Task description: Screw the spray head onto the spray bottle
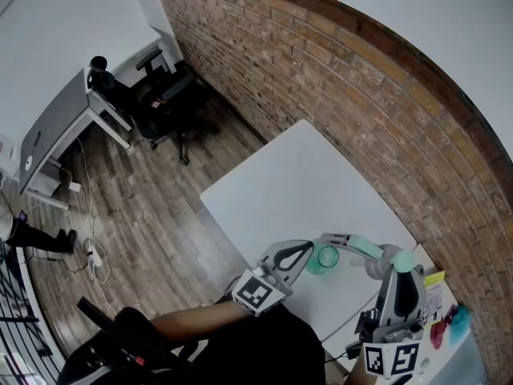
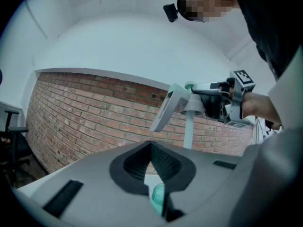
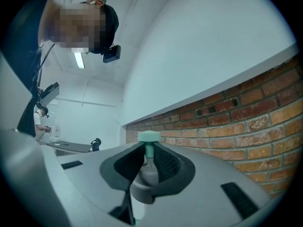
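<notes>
Our right gripper (image 1: 398, 265) pinches the spray head (image 1: 357, 247), tube (image 2: 188, 129) upright, just right of and above the bottle (image 1: 327, 257), which our left gripper (image 1: 308, 254), pressed together, clamps mouth-up.

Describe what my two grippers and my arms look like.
The left gripper and right gripper both have smooth pale grey shells. Their dark, ribbed jaw pads are shaped into a V-notch. Each gripper carries a cube printed with black-and-white square markers. The left forearm is bare below a black top.
</notes>
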Available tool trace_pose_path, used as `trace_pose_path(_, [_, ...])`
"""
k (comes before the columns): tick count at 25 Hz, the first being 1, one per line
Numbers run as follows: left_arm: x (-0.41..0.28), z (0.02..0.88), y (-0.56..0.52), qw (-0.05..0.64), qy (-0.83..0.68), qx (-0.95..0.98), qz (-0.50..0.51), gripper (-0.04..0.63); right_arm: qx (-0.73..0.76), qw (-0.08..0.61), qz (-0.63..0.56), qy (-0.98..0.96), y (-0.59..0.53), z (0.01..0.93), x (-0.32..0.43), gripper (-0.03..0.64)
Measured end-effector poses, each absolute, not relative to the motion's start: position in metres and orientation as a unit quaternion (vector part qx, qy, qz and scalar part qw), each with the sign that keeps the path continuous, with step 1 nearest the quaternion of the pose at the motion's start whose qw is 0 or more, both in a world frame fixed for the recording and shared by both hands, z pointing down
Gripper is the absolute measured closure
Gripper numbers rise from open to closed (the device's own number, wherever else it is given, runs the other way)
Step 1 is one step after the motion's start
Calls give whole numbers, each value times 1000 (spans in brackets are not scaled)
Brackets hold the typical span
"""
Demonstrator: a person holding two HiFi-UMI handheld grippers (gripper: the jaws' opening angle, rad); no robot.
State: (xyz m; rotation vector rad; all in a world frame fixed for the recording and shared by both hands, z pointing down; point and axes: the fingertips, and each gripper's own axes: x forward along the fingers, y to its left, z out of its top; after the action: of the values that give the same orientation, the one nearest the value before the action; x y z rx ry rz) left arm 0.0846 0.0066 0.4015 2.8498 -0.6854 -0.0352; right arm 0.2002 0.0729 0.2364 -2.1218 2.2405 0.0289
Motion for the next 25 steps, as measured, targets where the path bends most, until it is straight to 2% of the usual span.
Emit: trace_pose_path(25, [63,403,-3,102,-258,961,-12,594,-664,35,14,746,52,232,178,554])
